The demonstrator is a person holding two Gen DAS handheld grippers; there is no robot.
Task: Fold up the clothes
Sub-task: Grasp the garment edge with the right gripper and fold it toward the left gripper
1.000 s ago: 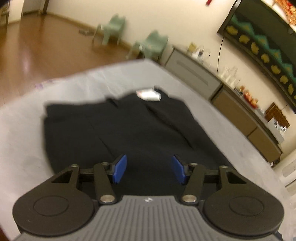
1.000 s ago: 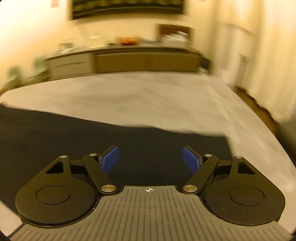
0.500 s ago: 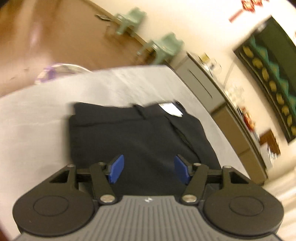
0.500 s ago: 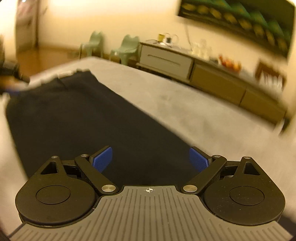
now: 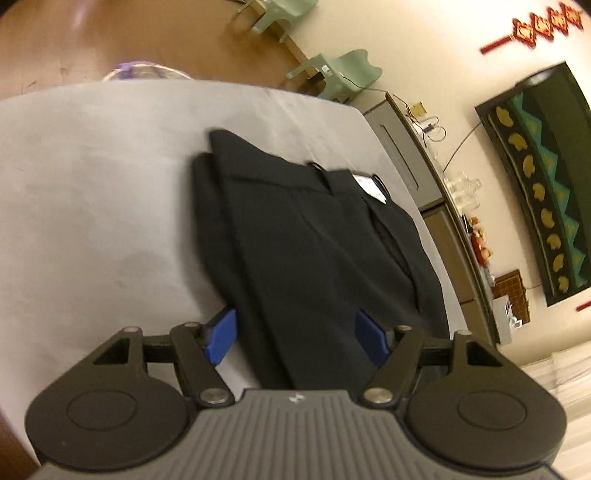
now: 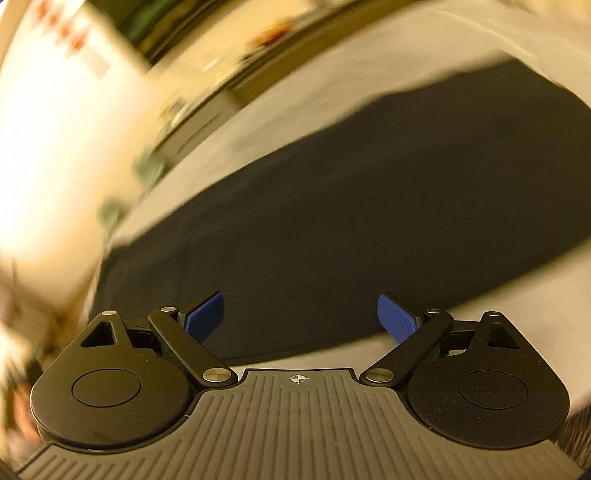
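Black trousers lie lengthwise on the grey-covered table, one leg over the other, under my left gripper and right gripper, both wide open and empty; a one-layer pinch could drag the legs askew.

Warm yellowish light fills the room. Two pale green chairs stand on the wooden floor by the cream wall. A long low sideboard runs beneath a dark wall hanging.

light: warm, dim indoor | left view: mild blur | right view: heavy motion smear | edges: fisheye-bent
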